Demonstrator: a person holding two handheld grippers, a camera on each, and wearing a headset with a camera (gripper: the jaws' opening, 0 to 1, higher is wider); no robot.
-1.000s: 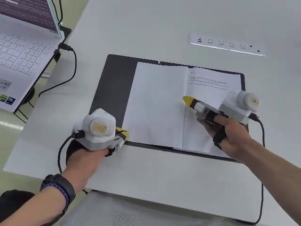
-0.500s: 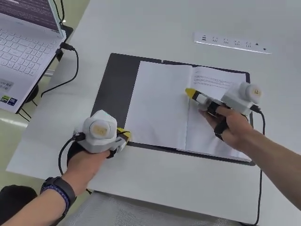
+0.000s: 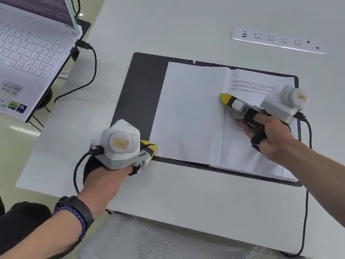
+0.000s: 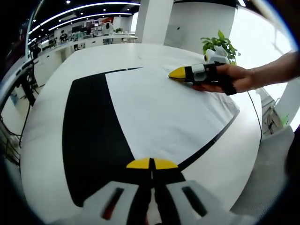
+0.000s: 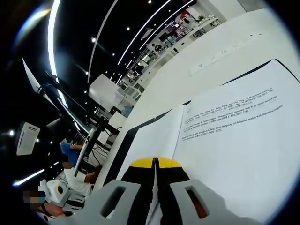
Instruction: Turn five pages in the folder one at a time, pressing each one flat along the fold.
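Folder (image 3: 137, 97) lies open and flat on the white bench (image 3: 178, 27), near the front edge. Its black cover is bare on the left side. The left page (image 3: 188, 118) is blank. The right page (image 3: 259, 86) has a few printed lines at the top. Both pages lie flat, none lifted.

Right gripper (image 3: 225, 99): jaws closed together with nothing between them. The yellow tips are down on the paper at the fold (image 3: 222, 145), in its far half, just below the level of the printed lines. In the right gripper view the tips sit on the crease, blank page to one side and printed page to the other.

Left gripper (image 3: 149, 147): jaws closed tip to tip, holding nothing. It sits at the folder's near-left corner, tips at the cover's near edge, just beside the blank page's corner. In the left gripper view the tips are over the black cover. Can't tell if they're actually pressing on it.

Other items: an open laptop (image 3: 29, 48) at the far left of the bench, with a cable (image 3: 89, 70) plugged into its side. A power strip (image 3: 277, 40) lies beyond the folder, apart from it.
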